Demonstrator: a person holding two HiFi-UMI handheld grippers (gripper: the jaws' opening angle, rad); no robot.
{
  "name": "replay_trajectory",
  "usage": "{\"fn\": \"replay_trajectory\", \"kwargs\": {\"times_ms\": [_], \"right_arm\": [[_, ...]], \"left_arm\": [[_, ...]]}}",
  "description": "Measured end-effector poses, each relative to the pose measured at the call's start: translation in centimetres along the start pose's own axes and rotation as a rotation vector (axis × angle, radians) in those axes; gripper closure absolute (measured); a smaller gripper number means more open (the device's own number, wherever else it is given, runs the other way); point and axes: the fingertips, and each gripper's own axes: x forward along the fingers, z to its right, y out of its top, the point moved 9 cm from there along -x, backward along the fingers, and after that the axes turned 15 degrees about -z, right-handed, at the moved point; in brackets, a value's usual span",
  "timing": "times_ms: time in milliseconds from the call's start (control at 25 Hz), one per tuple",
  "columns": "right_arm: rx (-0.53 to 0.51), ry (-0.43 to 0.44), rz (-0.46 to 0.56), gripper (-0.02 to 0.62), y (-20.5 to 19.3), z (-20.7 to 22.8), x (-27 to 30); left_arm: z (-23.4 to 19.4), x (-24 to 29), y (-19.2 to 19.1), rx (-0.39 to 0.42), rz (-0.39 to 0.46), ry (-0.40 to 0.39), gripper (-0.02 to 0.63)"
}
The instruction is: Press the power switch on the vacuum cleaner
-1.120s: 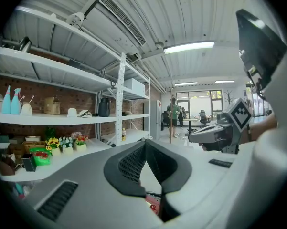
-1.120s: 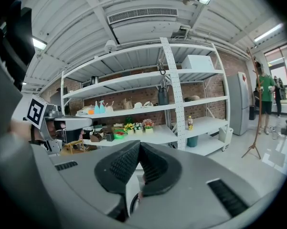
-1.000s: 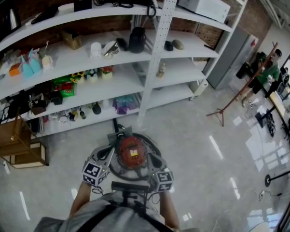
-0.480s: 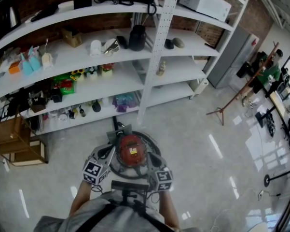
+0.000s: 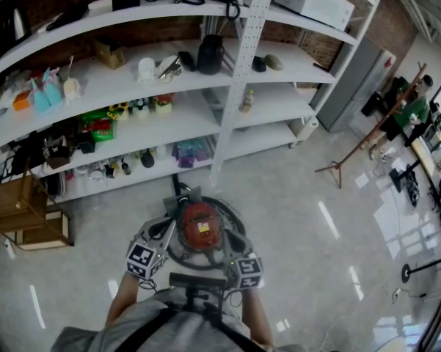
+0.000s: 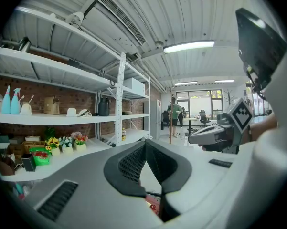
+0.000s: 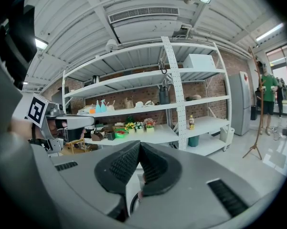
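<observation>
Two grippers flank one red vacuum (image 5: 199, 227) at 12 o'clock: the left gripper (image 5: 166, 233) at its 9 o'clock and the right gripper (image 5: 232, 242) at its 3 o'clock; each has its jaws closed tip to tip on nothing, and whether they touch the vacuum I cannot tell. The vacuum sits on a glossy pale floor (image 5: 301, 226); beyond at 11 o'clock stands one white rack (image 5: 238, 72) of four cluttered tiers against a brick wall (image 5: 169, 34); at 2 o'clock are one wooden stand (image 5: 367, 136) and, farthest, one person in green (image 5: 409, 112).

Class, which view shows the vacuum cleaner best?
Head view: the vacuum cleaner shows its red top from above. Left gripper view catches a red sliver below its jaws; right gripper view, a dark rim.
</observation>
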Motion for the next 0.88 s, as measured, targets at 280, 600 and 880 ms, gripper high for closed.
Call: {"fn": "replay_trajectory", "kwargs": {"times_ms": [280, 600, 880], "right_arm": [[0.000, 0.001, -0.001, 0.586, 0.02, -0.12, 0.13], [0.000, 0.006, -0.003, 0.586, -0.11, -0.52, 0.11], [0.000, 0.005, -0.004, 0.586, -0.30, -0.74, 0.14]], "left_arm": [[-0.17, -0.04, -0.06, -0.003, -0.002, -0.001, 0.598], [-0.30, -0.23, -0.49, -0.003, 0.001, 0.001, 0.598], [-0.18, -0.34, -0.70, -0.003, 0.001, -0.004, 0.598]]}}
